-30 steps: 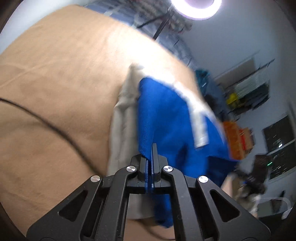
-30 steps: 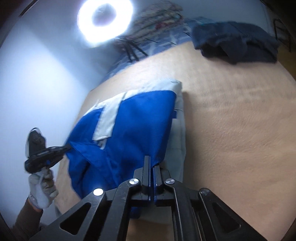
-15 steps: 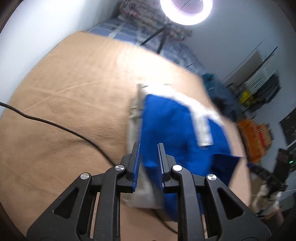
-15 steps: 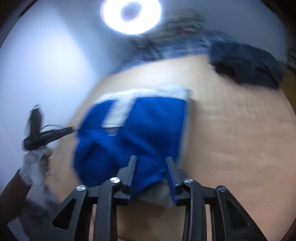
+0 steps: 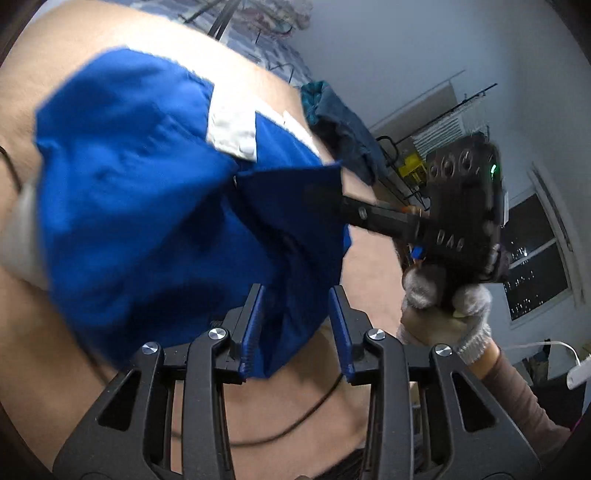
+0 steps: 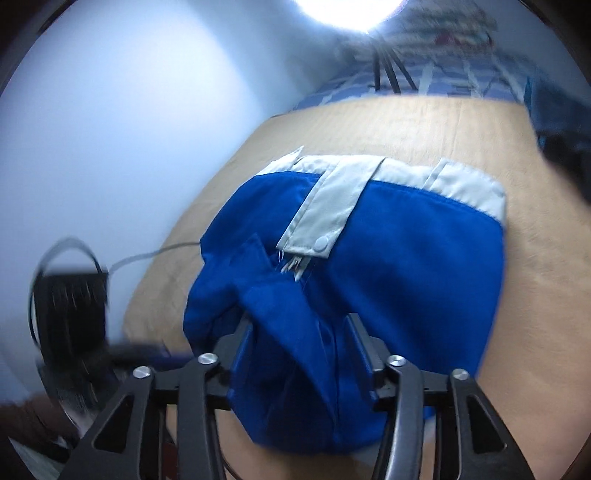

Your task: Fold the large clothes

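A blue garment with grey trim (image 5: 147, 192) lies folded in a bunch on the tan cover (image 5: 373, 266). My left gripper (image 5: 295, 291) is at its near edge, its jaws opening with a blue fold loose between them. The right gripper (image 6: 298, 321) stands open over the near blue folds (image 6: 388, 258), with cloth between its fingers but not pinched. In the left wrist view the right gripper (image 5: 321, 194) reaches into a raised blue flap, held by a gloved hand (image 5: 443, 314). The left gripper's black body (image 6: 70, 306) is a blur at the left.
A heap of dark blue clothes (image 5: 343, 129) lies at the cover's far side (image 6: 561, 122). A black cable (image 5: 295, 417) runs over the cover near me. A ring light (image 6: 351, 11) on a stand and patterned bedding (image 6: 443, 74) are behind.
Both grippers were shut on the blue cloth and have let it go, jaws now apart. The left hand swung sideways so its view now faces the right gripper. The garment has settled.
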The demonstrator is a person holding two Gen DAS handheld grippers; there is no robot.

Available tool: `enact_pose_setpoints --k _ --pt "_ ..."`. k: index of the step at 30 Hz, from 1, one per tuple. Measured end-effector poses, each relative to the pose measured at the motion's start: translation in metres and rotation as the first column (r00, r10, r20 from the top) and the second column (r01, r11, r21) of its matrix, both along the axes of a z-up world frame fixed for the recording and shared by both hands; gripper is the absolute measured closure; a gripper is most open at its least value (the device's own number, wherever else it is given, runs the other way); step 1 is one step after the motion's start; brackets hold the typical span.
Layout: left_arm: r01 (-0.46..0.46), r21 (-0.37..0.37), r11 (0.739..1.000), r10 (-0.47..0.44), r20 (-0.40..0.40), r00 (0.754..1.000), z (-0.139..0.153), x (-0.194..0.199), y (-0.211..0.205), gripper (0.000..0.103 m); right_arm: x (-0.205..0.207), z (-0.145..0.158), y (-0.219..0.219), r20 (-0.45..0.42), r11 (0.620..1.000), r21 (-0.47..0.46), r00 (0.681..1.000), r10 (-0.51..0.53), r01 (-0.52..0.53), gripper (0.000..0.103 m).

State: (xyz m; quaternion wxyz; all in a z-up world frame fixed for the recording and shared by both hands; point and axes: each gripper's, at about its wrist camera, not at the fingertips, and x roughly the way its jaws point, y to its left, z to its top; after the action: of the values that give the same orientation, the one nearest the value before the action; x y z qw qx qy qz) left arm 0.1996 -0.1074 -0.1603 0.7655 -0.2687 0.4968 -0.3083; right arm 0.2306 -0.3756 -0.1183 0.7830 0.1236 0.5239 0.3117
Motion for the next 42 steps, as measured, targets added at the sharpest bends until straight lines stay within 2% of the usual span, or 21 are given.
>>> enact_pose_setpoints --k 2,7,8,9,11,13,17,19,22,26,28,31,33,36,37,38,39,40,41,42 --pt "-0.011 -0.006 1.0 0.011 -0.017 1.0 -0.01 0.007 -0.01 0.069 0.009 -0.006 0.002 -0.012 1.0 0.0 1.0 0.002 -0.002 0.064" --pt "-0.03 -0.025 0.999 0.029 -0.029 0.999 -0.026 0.015 -0.019 0.069 0.021 -0.011 0.009 -0.025 0.999 0.038 0.999 0.022 -0.021 0.066" --pt "-0.033 -0.031 0.999 0.033 -0.028 0.999 -0.027 0.014 -0.02 0.088 0.022 -0.012 0.011 -0.022 0.999 0.035 0.999 0.025 -0.024 0.07" --pt "-0.03 -0.042 0.999 0.028 -0.034 0.999 -0.029 0.014 -0.02 0.099 0.024 -0.013 0.012 -0.022 0.999 0.03 0.999 0.026 -0.025 0.074" --pt "-0.043 -0.046 0.998 0.042 -0.024 0.999 -0.028 0.006 -0.016 0.1 0.026 -0.017 0.014 -0.023 1.0 0.007 1.0 0.017 -0.017 0.096" --pt "-0.045 -0.048 0.998 0.045 0.0 0.999 -0.024 -0.001 -0.014 0.101 0.026 -0.017 0.014 -0.007 1.0 -0.013 1.0 0.007 -0.007 0.103" --pt "-0.048 -0.06 0.997 0.048 -0.001 0.999 -0.024 -0.001 -0.013 0.101 0.029 -0.016 0.008 0.025 0.999 -0.03 0.999 -0.025 0.026 0.103" --pt "-0.04 -0.03 0.999 0.04 0.0 0.999 -0.026 0.001 -0.014 0.101 0.035 -0.027 0.0 -0.004 0.995 -0.051 0.996 -0.084 0.083 0.103" --pt "-0.03 -0.003 1.0 0.03 0.008 1.0 -0.024 -0.001 -0.013 0.101 0.038 -0.034 -0.004 0.01 0.976 -0.153 0.987 -0.157 0.157 0.103" --pt "0.004 0.021 1.0 -0.004 0.015 1.0 -0.008 -0.007 -0.01 0.101 0.03 -0.009 -0.003 0.138 0.938 -0.278 0.975 -0.177 0.209 0.08" --pt "0.014 0.038 0.999 -0.016 0.039 0.999 0.007 -0.013 -0.005 0.101 0.025 0.002 -0.011 0.151 0.933 -0.276 0.969 -0.194 0.229 0.079" --pt "0.01 0.08 0.997 -0.02 0.116 0.993 0.045 -0.027 0.019 0.101 0.01 0.026 -0.026 0.175 0.936 -0.232 0.958 -0.226 0.263 0.078" --pt "-0.009 0.1 0.995 -0.008 0.174 0.985 0.08 -0.037 0.044 0.101 -0.008 0.053 -0.035 0.239 0.929 -0.231 0.942 -0.235 0.29 0.076" --pt "-0.053 0.123 0.991 0.022 0.242 0.97 0.125 -0.051 0.081 0.101 -0.038 0.097 -0.044 0.346 0.911 -0.223 0.902 -0.26 0.348 0.072" --pt "-0.069 0.127 0.99 0.033 0.261 0.965 0.139 -0.055 0.093 0.098 -0.045 0.108 -0.045 0.362 0.906 -0.216 0.892 -0.271 0.363 0.067" --pt "-0.095 0.142 0.985 0.05 0.289 0.956 0.161 -0.062 0.111 0.09 -0.058 0.124 -0.048 0.386 0.901 -0.201 0.876 -0.288 0.385 0.055" --pt "-0.117 0.151 0.982 0.065 0.31 0.948 0.179 -0.067 0.123 0.075 -0.073 0.141 -0.05 0.418 0.895 -0.192 0.859 -0.297 0.403 0.048" --pt "-0.132 0.155 0.979 0.075 0.326 0.942 0.191 -0.076 0.135 0.067 -0.087 0.158 -0.051 0.451 0.888 -0.193 0.841 -0.298 0.418 0.037" --pt "-0.16 0.158 0.974 0.094 0.36 0.928 0.214 -0.085 0.151 0.056 -0.101 0.174 -0.051 0.483 0.884 -0.2 0.828 -0.285 0.422 0.036" --pt "-0.179 0.161 0.971 0.106 0.382 0.918 0.228 -0.092 0.161 0.053 -0.112 0.188 -0.05 0.507 0.879 -0.219 0.819 -0.267 0.423 0.036"
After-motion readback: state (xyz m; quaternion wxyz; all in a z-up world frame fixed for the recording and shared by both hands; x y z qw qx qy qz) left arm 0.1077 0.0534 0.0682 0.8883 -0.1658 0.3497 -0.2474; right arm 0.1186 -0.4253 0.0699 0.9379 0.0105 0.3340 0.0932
